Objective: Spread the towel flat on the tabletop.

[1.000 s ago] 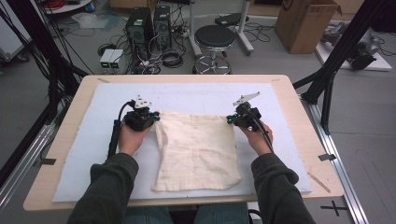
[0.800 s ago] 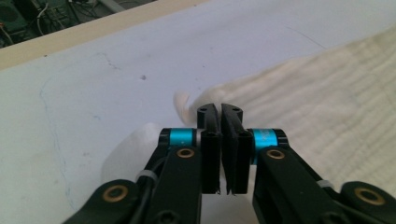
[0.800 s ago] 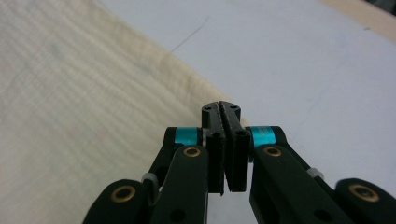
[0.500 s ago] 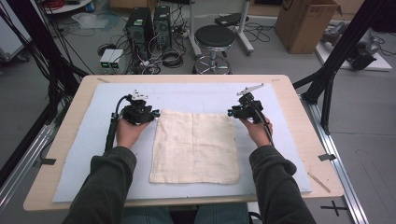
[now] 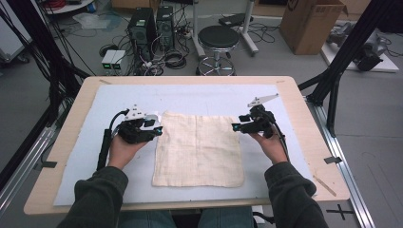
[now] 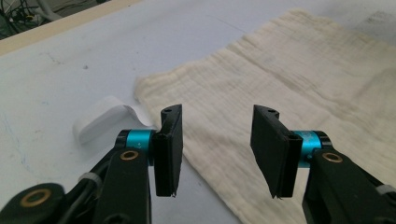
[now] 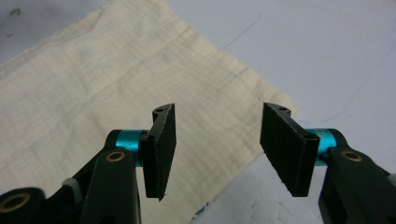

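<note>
While cloth (image 5: 198, 149) lies flat, left gripper (image 6: 217, 154) and right gripper (image 7: 217, 151) gape, seemingly untouching.

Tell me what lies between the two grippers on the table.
In the high view, the cream cloth lies flat on the blue mat between the left gripper and the right gripper. Both hover open at its far corners.

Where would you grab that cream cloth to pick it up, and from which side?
Probably at its two far corners. The cloth lies flat on the white mat, so only edges and corners give the fingers something to pinch. The left gripper and right gripper are open beside those corners; each could come in low from its own side.
</note>
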A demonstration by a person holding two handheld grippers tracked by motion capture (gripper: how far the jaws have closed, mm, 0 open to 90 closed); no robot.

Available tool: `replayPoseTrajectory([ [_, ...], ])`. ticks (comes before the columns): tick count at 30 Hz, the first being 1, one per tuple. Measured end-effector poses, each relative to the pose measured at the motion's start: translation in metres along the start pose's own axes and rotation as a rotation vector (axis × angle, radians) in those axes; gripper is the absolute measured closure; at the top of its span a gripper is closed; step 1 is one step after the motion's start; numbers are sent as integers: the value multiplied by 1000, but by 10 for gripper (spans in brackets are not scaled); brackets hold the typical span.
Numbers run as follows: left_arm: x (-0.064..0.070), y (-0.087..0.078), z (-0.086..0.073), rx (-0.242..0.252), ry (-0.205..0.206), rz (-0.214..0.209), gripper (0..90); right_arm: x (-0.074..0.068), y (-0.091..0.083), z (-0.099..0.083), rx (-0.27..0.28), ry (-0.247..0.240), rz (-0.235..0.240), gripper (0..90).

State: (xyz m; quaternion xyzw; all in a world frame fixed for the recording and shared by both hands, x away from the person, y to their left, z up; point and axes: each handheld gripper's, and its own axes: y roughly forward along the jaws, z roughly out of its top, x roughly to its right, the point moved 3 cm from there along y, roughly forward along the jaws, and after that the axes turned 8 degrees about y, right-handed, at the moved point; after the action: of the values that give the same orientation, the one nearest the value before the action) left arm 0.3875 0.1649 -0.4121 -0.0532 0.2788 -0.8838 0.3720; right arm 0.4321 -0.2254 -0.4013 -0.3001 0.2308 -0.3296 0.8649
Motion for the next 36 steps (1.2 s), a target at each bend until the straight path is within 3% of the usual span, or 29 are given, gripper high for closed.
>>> replayPoseTrajectory([
  [10,22,-30,-15,39,47,-21,496,-23,-17,-26,26,-57,31,439],
  [23,63,-46,-37,27,108,-84,439,-59,-34,-60,38,-145,105,415],
  [29,77,-50,-45,40,121,-132,496,-67,-34,-77,5,-183,118,478],
  [33,83,-48,-52,8,149,-153,516,-70,-32,-87,-9,-189,127,524],
  [36,84,-46,-58,-12,145,-167,519,-72,-29,-92,-14,-196,136,555],
])
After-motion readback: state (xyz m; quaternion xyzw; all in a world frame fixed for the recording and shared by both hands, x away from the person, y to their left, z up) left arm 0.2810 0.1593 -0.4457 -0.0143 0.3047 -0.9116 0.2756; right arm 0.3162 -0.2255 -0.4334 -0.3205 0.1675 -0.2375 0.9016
